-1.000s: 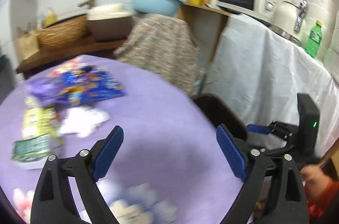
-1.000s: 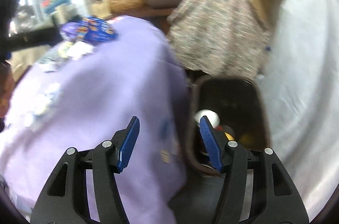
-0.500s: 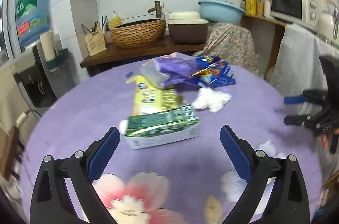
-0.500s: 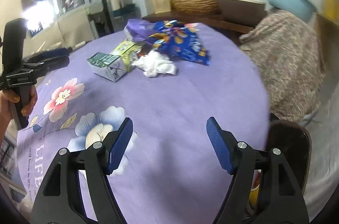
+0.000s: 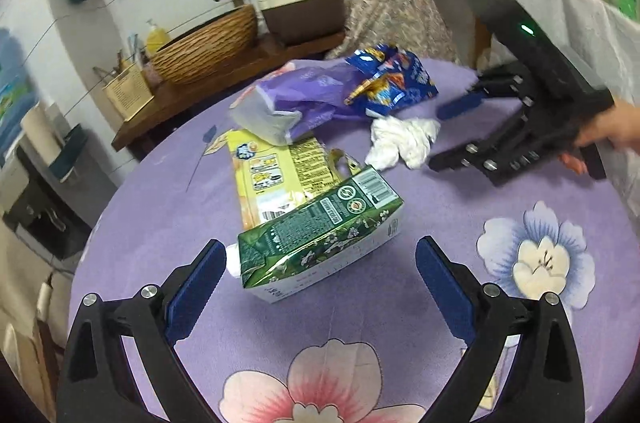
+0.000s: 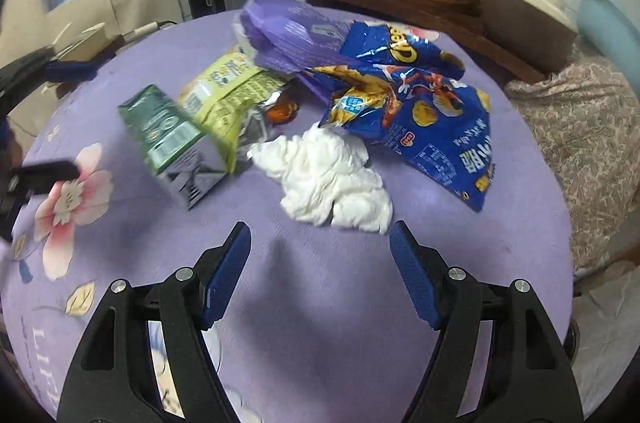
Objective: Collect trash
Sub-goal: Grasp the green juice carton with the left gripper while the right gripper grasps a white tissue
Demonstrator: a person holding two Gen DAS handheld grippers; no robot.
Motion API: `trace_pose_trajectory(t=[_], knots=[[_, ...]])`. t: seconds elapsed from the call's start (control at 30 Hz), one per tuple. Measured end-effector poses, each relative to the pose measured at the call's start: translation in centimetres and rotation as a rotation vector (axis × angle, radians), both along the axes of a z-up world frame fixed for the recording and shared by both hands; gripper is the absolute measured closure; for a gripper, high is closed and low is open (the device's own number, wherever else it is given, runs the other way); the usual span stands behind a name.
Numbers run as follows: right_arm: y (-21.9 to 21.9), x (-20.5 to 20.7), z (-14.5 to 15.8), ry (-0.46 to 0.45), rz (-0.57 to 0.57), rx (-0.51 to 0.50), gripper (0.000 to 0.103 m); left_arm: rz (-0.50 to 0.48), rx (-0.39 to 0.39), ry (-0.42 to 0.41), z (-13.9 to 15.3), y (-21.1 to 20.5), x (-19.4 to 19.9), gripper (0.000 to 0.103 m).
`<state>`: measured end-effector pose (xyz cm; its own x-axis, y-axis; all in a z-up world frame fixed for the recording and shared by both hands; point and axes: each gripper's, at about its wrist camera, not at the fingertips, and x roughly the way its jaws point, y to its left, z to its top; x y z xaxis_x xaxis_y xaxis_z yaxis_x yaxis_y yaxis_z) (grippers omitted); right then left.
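Note:
Trash lies in a pile on a round table with a purple flowered cloth (image 5: 400, 323). A green drink carton (image 5: 320, 235) lies just ahead of my open, empty left gripper (image 5: 320, 287). Behind it are a yellow wrapper (image 5: 272, 175), a purple bag (image 5: 296, 103), a blue snack bag (image 5: 388, 83) and a crumpled white tissue (image 5: 400, 141). My right gripper (image 6: 320, 275) is open and empty just short of the white tissue (image 6: 328, 179), with the blue snack bag (image 6: 420, 103), the green carton (image 6: 172, 139) and the yellow wrapper (image 6: 228, 91) beyond.
The right gripper (image 5: 520, 119) shows at the table's right side in the left wrist view. A wooden counter (image 5: 224, 83) with a woven basket (image 5: 204, 47) and a brown pot (image 5: 304, 7) runs behind the table. A patterned cloth-covered object (image 6: 588, 127) stands beyond the table's right edge.
Both grippers swung from the bin side of the table back over it and closed in on the trash pile. The left one now faces the carton, the right one the tissue. Both stayed open.

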<state>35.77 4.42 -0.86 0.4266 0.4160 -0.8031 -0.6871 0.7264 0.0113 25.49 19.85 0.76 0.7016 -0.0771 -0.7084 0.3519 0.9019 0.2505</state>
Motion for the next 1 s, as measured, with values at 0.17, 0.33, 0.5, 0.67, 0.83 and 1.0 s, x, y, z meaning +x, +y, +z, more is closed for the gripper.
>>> trace_pose_trajectory(t=[0.17,0.33,0.5,0.67,0.83,1.0], knots=[[1.5,1.7,-1.4,0.003,-0.010,-0.062,0.031,-0.066,0.147,0.038,-1.2,-1.5,1.4,0.009],[1.2,2.0,-1.6,0.020,-0.026,-0.033,0.055,-0.099,0.209,0.079,-1.7,-2.0,2.8,0.009],[0.9,1.0,-1.3,0.009,0.000,-0.029,0.084,-0.146,0.268,0.127,-2.2,-2.2,3.3,0.009],[-0.1,0.1,-1.2,0.024,-0.005,0.007,0.085,-0.166,0.303,0.176,-2.5,-2.1,4.3,0.010],[-1.1,-1.0,-0.9,0.036,-0.001,0.034,0.085,-0.222,0.392,0.251,-3.8,-2.9,4.7,0.020],[-2.1,-2.2,-0.2,0.039,-0.002,0.070,0.085,-0.190,0.387,0.283,-3.4,-3.0,5.3,0.027]])
